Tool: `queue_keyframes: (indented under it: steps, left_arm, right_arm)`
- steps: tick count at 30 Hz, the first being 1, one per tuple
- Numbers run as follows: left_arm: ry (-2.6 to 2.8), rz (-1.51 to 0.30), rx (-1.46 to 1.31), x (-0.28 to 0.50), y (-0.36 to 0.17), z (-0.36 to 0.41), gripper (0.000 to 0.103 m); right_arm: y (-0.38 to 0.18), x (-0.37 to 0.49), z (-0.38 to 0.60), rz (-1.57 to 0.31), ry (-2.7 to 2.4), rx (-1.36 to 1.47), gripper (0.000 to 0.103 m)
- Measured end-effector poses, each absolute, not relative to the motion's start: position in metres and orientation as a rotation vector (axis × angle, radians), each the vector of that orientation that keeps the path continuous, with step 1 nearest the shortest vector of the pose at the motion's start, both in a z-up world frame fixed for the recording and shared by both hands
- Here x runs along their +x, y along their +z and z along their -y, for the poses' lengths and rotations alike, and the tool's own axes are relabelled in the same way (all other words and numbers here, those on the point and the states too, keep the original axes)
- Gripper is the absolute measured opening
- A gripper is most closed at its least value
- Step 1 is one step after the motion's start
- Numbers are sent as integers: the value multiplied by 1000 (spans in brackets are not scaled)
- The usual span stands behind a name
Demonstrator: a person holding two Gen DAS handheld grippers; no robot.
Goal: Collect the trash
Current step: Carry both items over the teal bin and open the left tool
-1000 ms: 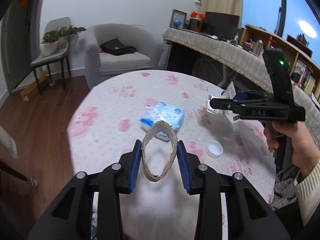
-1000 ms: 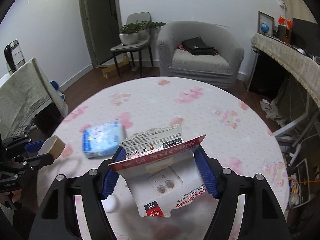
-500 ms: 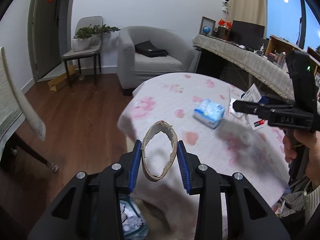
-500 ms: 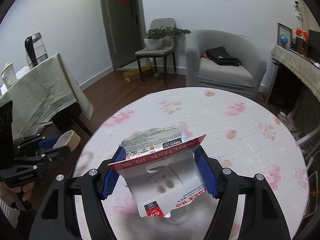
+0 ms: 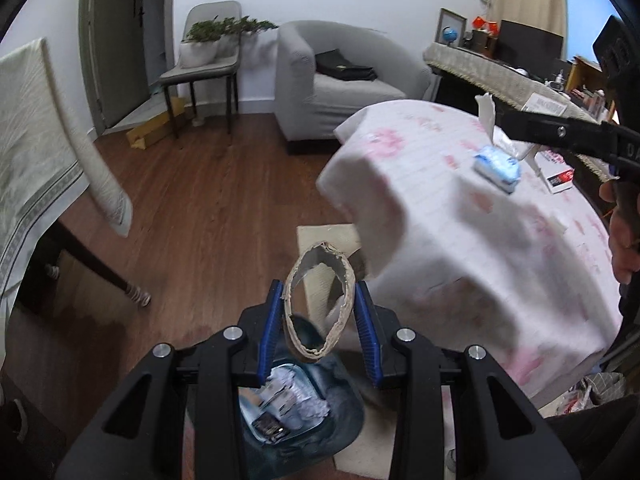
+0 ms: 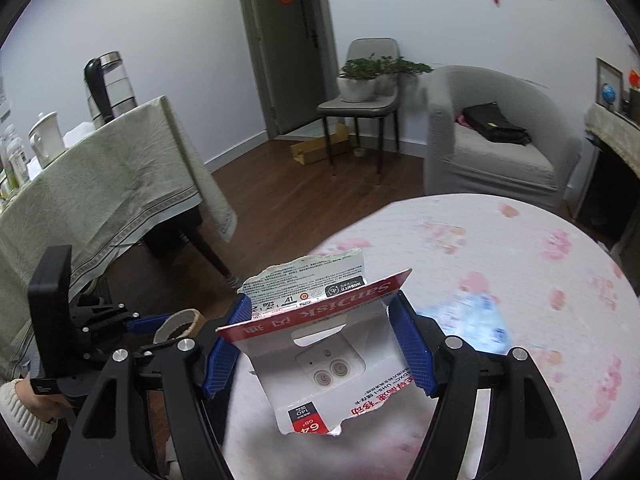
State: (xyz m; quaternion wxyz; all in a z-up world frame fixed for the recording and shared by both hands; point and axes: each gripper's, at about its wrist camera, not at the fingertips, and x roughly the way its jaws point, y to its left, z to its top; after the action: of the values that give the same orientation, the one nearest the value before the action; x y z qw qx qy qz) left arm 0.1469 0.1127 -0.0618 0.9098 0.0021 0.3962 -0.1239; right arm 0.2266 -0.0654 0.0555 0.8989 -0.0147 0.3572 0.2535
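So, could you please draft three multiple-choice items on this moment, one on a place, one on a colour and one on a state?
1. Where is the trash bin?
A. on the armchair
B. on the floor beside the round table, below the left tool
C. on the grey chair

2. What colour are the pads of the right tool?
A. blue
B. yellow
C. green

3. What is the state of the cardboard ring?
A. lying on the round table
B. already in the bin
C. clamped in the left tool

Answers: 1 B, the bin shows under the tool, next to the round table; 2 A, both pads are blue; 3 C, the pads press its sides.
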Motion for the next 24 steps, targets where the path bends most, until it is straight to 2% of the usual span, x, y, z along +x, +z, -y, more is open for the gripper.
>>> queue_keyframes:
  steps: [24]
  left_arm:
    - [-220,-1095,56,133,-149,-179,38]
  right_arm:
    - [41,228,-55,-778,718,-55,72]
